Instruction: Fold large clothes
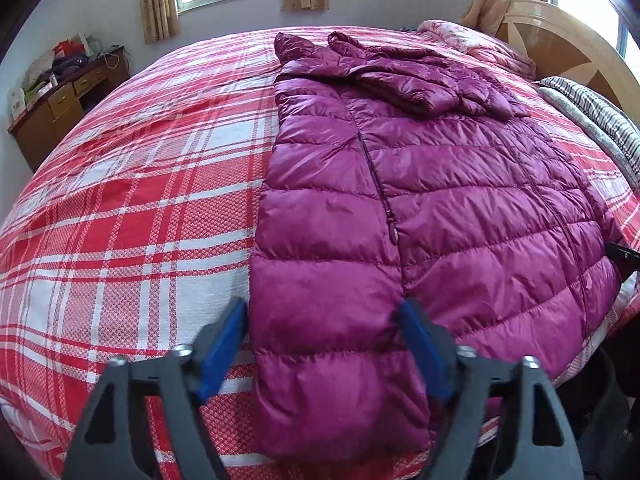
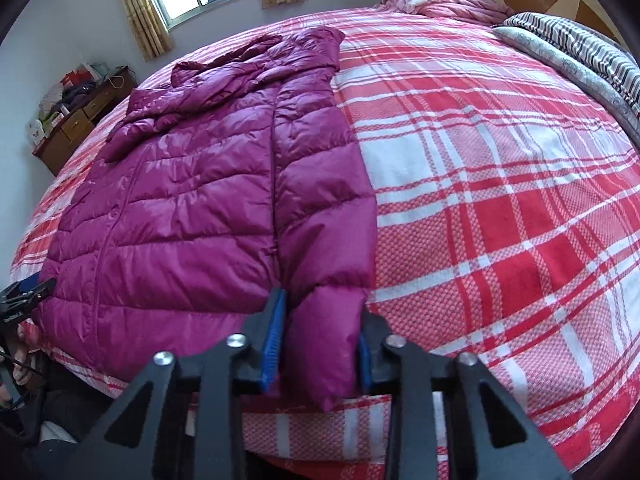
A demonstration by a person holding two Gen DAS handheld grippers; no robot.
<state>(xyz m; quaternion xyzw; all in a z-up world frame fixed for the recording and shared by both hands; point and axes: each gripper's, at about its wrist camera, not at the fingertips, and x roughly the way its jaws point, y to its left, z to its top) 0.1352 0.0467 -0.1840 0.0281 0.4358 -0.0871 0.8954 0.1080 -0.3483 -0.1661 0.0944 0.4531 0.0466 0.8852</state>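
The right tool point(image 2: 320, 344) is clamped on the coat point(image 2: 208, 184) hem; the left tool point(image 1: 324, 344), apart, straddles the other corner. Both corners should be gripped evenly before lifting.

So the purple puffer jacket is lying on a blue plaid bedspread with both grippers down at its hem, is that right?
Not quite: the bedspread is red and white plaid, not blue, as the right wrist view shows. The rest holds: the purple puffer jacket lies on it, with the left gripper and right gripper at its hem.
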